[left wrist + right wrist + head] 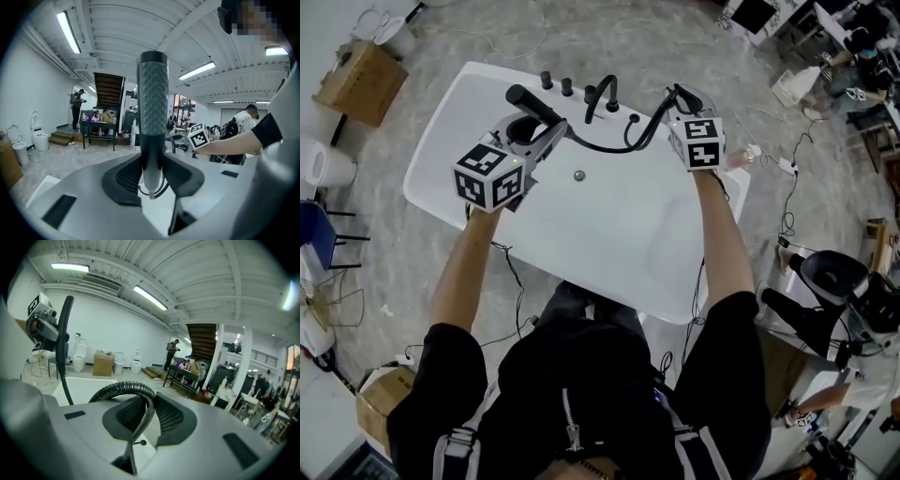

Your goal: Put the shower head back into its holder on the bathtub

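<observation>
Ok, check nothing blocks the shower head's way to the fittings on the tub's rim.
Nothing visible does. The shower head, clamped in the left gripper, hangs beside the knobs and faucet; the right gripper holds the hose looped off to the right. Which fitting is the holder I cannot tell.

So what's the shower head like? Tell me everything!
The shower head is a slim dark stick with a dotted spray face, plastic-looking. The left tool clamps its lower handle, and the head pokes out beyond the tool. A black ribbed hose leaves its bottom end. It is held above the white bathtub.
</observation>
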{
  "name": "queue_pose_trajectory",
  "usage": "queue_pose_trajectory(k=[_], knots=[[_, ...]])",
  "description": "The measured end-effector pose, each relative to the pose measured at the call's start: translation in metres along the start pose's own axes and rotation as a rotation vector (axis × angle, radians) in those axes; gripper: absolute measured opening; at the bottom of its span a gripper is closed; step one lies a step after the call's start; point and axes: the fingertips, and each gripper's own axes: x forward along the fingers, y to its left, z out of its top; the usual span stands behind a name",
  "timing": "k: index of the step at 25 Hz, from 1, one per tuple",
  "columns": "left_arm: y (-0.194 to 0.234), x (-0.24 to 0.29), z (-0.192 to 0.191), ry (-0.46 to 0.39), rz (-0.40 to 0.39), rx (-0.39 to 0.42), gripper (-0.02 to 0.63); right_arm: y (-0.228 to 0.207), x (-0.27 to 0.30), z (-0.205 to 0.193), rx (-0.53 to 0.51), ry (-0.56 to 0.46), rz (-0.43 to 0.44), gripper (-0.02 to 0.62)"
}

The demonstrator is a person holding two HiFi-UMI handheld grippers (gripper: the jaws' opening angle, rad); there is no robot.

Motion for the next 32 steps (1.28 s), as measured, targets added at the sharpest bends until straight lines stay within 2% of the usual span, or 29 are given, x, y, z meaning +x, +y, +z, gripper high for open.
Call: queue_pose_trajectory(k=[5,13,16,23,32], knots=[[0.015,0.011,0.009,-0.007,-0.014,-0.009,0.152,-0.021,0.004,0.022,0.002,-0.027,-0.040,0.074],[0.027,0.051,0.054,-0.069,-0.023,0.002,0.152,-0.072,0.017,0.082,-0.030,-0.105,-0.085,0.074],[0.027,0.066,0.065,-0.088,-0.029,0.004,0.152,-0.088,0.019,0.094,-0.030,-0.129,-0.100,0.074],[0.024,0.091,0.051,-0.066,-0.043,0.006,0.151,-0.102,0.023,0.068,0.048,-0.121,-0.120,0.074],[0.029,0.104,0.004,-0.001,-0.026,0.001,0.152,-0.087,0.035,0.020,0.086,-0.078,-0.093,0.075]])
